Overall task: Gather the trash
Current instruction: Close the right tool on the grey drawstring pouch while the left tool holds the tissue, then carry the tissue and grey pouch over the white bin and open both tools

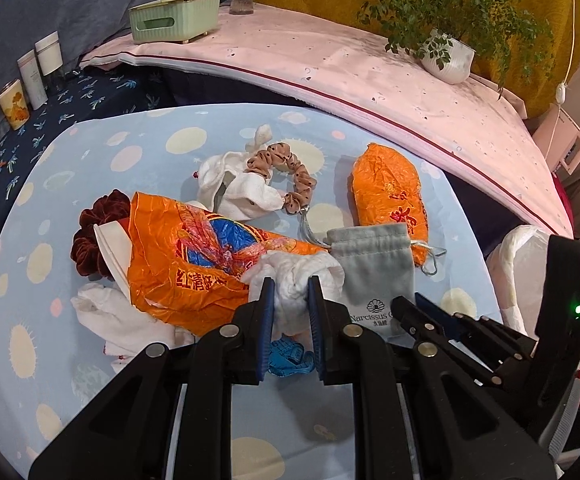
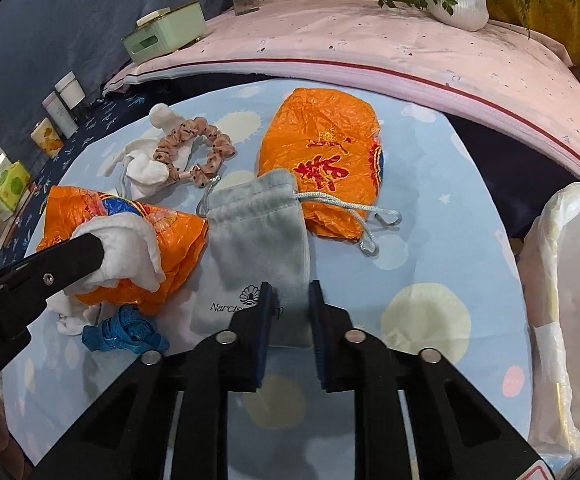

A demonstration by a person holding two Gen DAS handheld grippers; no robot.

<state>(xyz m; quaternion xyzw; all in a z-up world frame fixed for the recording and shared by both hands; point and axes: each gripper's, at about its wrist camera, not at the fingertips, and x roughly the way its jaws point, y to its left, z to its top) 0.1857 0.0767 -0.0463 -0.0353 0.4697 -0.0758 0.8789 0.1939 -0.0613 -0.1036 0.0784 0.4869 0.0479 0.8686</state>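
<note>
Tissue wad (image 1: pixel 294 276) is pinched in the left gripper (image 1: pixel 291 294), sitting on top of the big orange wrapper (image 1: pixel 193 264) on the desk (image 1: pixel 249 420). Right gripper (image 2: pixel 292 300) has clamped down on the grey drawstring pouch (image 2: pixel 257 240), jaws nearly together. Second orange wrapper (image 2: pixel 322 160) lies just behind the pouch.
</note>
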